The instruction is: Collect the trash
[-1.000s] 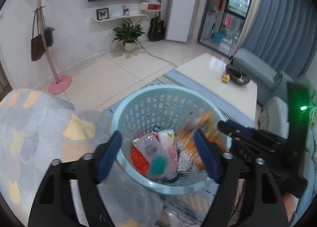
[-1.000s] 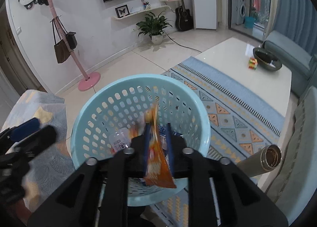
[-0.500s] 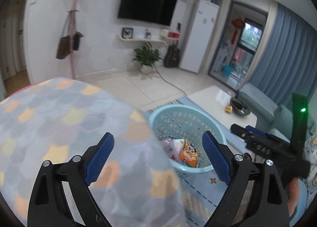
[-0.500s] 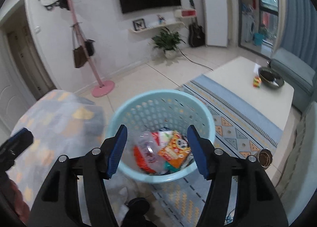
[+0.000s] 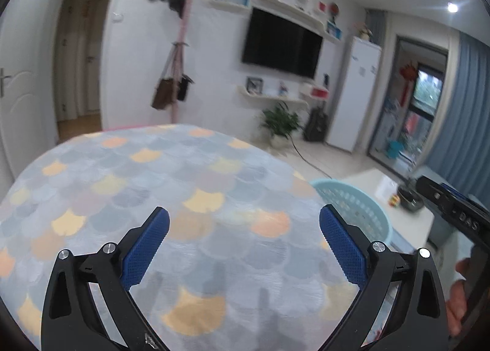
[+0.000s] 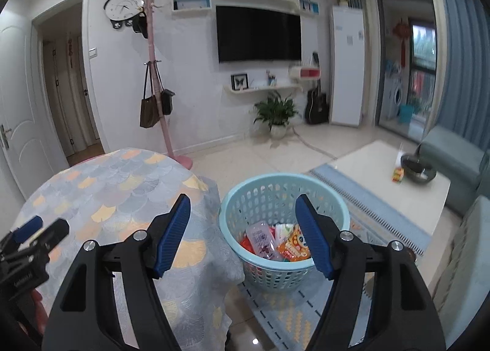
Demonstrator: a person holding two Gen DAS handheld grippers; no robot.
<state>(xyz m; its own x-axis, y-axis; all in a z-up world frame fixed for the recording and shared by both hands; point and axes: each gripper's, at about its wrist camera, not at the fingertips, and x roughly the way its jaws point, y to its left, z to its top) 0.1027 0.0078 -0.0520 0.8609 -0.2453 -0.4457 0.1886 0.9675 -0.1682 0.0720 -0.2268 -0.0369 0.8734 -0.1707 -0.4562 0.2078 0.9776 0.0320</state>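
A light blue perforated basket [image 6: 333, 207] stands on the rug beside the table and holds several wrappers, among them an orange snack bag [image 6: 293, 247] and a pale pink packet [image 6: 261, 237]. My right gripper [image 6: 243, 231] hovers above and in front of the basket, its jaws still opening with nothing between them. My left gripper [image 5: 243, 242] is over the round table's scale-patterned cloth [image 5: 137, 185], jaws opening wide and empty. In the left wrist view only the basket's rim [image 5: 358, 198] shows past the table edge. The left gripper [image 6: 27, 234] also shows at the right wrist view's left edge.
A white coffee table [image 6: 395, 188] with a dark bowl [image 6: 418, 169] stands right of the basket, a grey-blue sofa [image 6: 453, 155] behind it. A pink coat stand [image 6: 156, 81] with bags, a potted plant [image 6: 277, 113] and a guitar line the far wall.
The right gripper opened and dropped the orange snack bag into the basket, then pulled back and up. The left gripper swung left from above the basket to over the table, opening wider.
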